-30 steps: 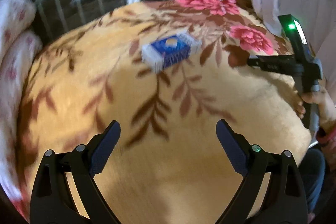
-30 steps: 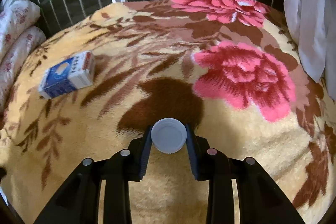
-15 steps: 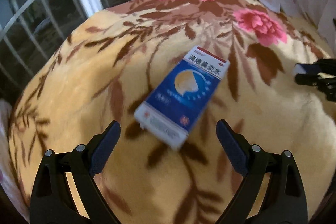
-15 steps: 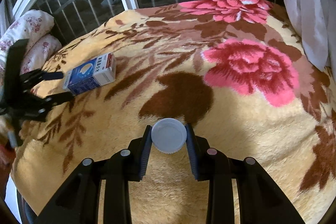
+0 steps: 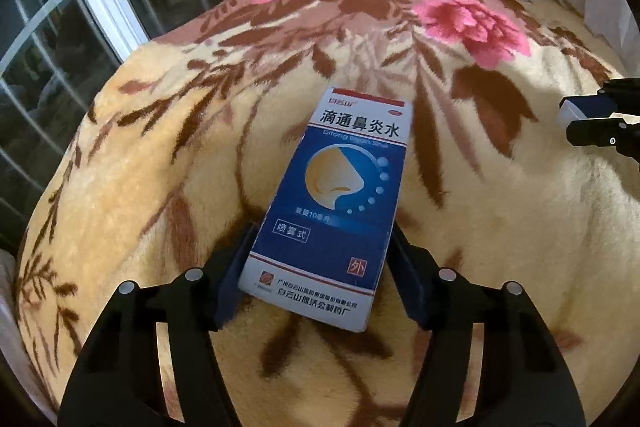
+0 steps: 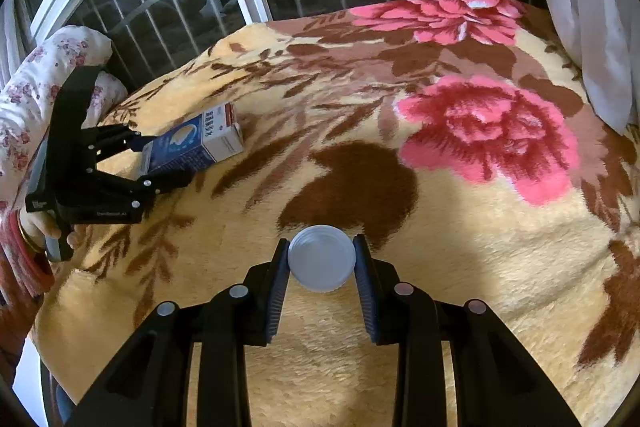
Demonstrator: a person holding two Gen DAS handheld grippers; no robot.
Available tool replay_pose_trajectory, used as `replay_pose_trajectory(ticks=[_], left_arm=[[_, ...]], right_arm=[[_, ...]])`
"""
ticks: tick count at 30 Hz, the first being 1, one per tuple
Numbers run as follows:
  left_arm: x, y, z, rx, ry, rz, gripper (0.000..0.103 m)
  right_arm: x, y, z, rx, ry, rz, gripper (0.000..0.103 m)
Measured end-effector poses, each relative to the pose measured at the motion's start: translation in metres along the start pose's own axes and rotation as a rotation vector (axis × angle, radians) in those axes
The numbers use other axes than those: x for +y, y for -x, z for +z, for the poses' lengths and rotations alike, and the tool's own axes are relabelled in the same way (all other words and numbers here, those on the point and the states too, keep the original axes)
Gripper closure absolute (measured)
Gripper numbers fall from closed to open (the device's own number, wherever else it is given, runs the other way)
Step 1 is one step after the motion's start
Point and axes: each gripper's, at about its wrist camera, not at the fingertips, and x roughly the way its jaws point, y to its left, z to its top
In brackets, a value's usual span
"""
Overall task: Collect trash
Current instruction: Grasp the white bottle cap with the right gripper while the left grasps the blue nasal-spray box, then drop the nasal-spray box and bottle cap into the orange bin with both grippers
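A: Box [image 5: 332, 199] of nasal spray, blue and white, lies on the floral blanket [image 5: 520, 227]; in the left wrist view the left gripper [image 5: 318, 267] has its jaws pressed against both long sides at the near end. I judge it clenched on the carton.

B: Risk?

A: Thin card may buckle, and a grip this close to one end could let the far end droop or twist out on lifting. Whether anything is inside, I cannot tell. The right gripper [image 5: 596, 123] is cut off at the right edge.

B: Right wrist view?

A: Right gripper [image 6: 322, 259] clamps a pale round cap [image 6: 322, 258] above the blanket [image 6: 480, 247]. Smooth rim; it could pop free. At the far left the box [image 6: 196, 145] sits in the left gripper [image 6: 160, 159]; no trash container is in sight.
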Motion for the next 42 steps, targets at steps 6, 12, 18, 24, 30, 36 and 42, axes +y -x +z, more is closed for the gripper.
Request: replay_pose_trajectory(ticks=[6, 12, 18, 24, 30, 36, 42], left_arm=[[-0.010, 0.030, -0.013, -0.079, 0.077, -0.012, 0.043], [-0.029, 0.080, -0.043, -0.124, 0.185, -0.013, 0.043], [-0.068, 0.136, -0.086, -0.130, 0.267, -0.011, 0.043], [-0.113, 0.184, -0.130, -0.121, 0.310, 0.040, 0.043], [-0.153, 0.207, -0.168, -0.105, 0.332, 0.041, 0.043], [-0.191, 0.208, -0.203, -0.056, 0.325, 0.027, 0.043], [-0.215, 0.195, -0.234, 0.016, 0.316, -0.013, 0.043]], right_arm=[[0.006, 0.021, -0.004, -0.027, 0.010, 0.006, 0.071], [0.020, 0.056, -0.017, -0.056, 0.038, 0.016, 0.071], [0.041, 0.093, -0.043, -0.076, 0.089, 0.025, 0.071], [0.065, 0.128, -0.080, -0.075, 0.146, 0.047, 0.071], [0.085, 0.154, -0.120, -0.059, 0.203, 0.065, 0.071], [0.097, 0.168, -0.162, -0.028, 0.240, 0.082, 0.071], [0.100, 0.159, -0.204, 0.056, 0.238, 0.101, 0.071]])
